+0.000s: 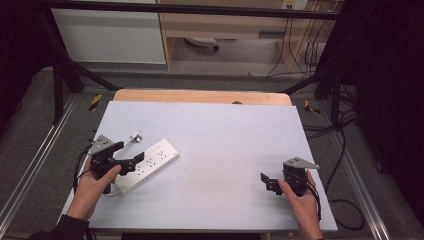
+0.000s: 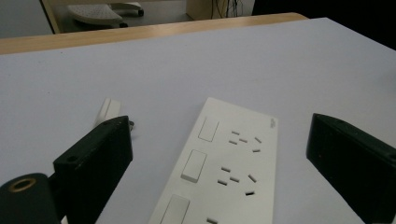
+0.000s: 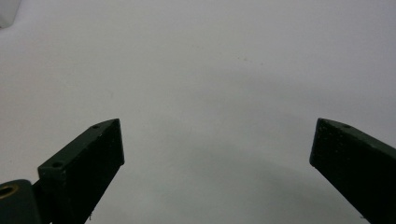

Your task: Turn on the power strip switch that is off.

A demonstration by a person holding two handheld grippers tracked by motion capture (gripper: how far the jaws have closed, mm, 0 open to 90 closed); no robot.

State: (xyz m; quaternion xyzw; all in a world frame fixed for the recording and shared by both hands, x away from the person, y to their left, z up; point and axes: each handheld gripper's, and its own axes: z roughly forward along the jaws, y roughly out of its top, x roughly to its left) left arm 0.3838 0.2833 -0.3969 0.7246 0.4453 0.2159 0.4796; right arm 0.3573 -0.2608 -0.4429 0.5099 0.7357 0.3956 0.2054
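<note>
Both hands enter from the near edge. At near left, the left gripper hangs over the white power strip with jaws spread wide either side of it, not touching. A small white plug lies just beyond. At near right, the right gripper hovers above the bare white table, jaws spread.

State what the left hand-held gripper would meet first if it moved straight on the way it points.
Probably the white power strip: it lies directly ahead between the open jaws of the left hand-held gripper, though the gripper's height above it is unclear.
</note>
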